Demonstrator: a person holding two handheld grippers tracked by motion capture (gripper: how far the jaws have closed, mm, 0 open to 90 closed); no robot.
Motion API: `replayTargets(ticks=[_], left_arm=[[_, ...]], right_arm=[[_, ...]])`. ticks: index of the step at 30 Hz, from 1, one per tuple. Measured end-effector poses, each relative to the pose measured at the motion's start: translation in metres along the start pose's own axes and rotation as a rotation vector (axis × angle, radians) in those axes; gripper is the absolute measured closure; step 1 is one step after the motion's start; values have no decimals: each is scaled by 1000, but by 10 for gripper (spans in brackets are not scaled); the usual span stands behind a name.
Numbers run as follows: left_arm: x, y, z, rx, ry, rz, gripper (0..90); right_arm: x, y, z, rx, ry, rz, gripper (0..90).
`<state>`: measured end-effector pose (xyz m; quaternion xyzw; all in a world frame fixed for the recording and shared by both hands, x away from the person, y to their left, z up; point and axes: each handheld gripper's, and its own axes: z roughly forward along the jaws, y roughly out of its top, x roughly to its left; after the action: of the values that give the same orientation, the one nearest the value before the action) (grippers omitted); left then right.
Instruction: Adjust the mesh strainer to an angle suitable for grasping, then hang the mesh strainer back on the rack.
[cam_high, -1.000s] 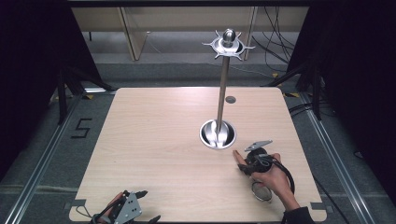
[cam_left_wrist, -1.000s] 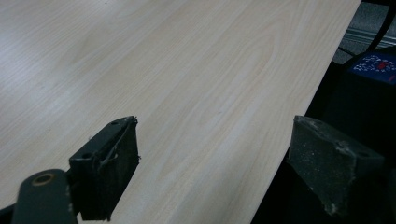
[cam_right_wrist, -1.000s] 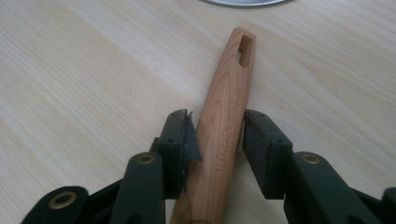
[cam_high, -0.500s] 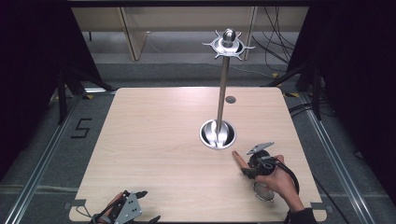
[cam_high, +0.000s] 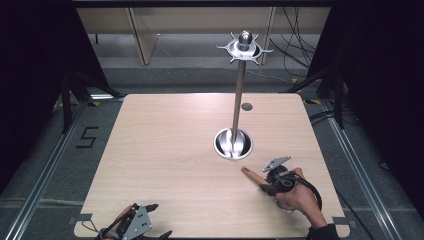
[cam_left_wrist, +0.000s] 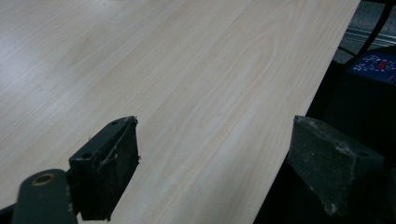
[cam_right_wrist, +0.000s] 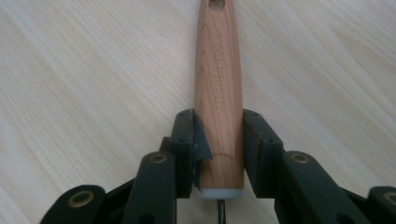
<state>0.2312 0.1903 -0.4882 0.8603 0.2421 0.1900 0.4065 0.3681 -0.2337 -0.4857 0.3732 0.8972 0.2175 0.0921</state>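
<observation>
Wooden handle (cam_right_wrist: 218, 93), pale wood table (cam_high: 165, 150), dark surround

black claw (cam_right_wrist: 218, 140), brass rivets

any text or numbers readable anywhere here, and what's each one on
"5": dark marking on the grey floor left of the table.
Stamped lettering runs along the wooden handle clamped in the right gripper; too faint and blurred to read.
Blue patch with white marks beyond the table edge in the left gripper view: unreadable.
</observation>
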Motion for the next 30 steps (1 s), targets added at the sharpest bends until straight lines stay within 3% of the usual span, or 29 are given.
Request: replayTargets(ticks=[3,5,7,9,17,18,19,22,24,26,27,28,30], left_arm=[[0,0,0,2,-4,-5,155],[2,2,-2,27,-10,15,155],[2,2,-1,17,-15,4,155],[3,1,0,23,-14,4,155],[2,1,-3,2,-2,8,155],[3,2,-3,29,-12,18,155],[3,1,-1,4,-3,8,155],[3,1,-1,6,2,-2,155],[3,1,-2,8,0,15,156],[3,1,-2,-1,-1,13,156],[3,1,-2,6,5,29,155],[2,1,-2,2,-3,23,156],[1,1,-2,5,-15,7,156]], right_arm=[[-1,-1,2,-11,-9,-17,688],[-2,-1,2,-25,-1,-55,688],[1,-1,0,-8,-10,-30,688],[0,-1,0,-19,-20,-42,688],[-2,-1,-4,-66,-13,-18,689],[-2,-2,-8,-82,-3,-19,689],[-3,-2,-9,-111,7,-19,689],[-4,0,-12,-132,11,-5,689],[-3,0,-13,-147,30,15,689],[-3,-1,-16,-156,43,5,689],[-2,-1,-20,-206,79,31,689],[-2,0,-24,-192,80,20,690],[-3,2,-27,-249,87,17,690]])
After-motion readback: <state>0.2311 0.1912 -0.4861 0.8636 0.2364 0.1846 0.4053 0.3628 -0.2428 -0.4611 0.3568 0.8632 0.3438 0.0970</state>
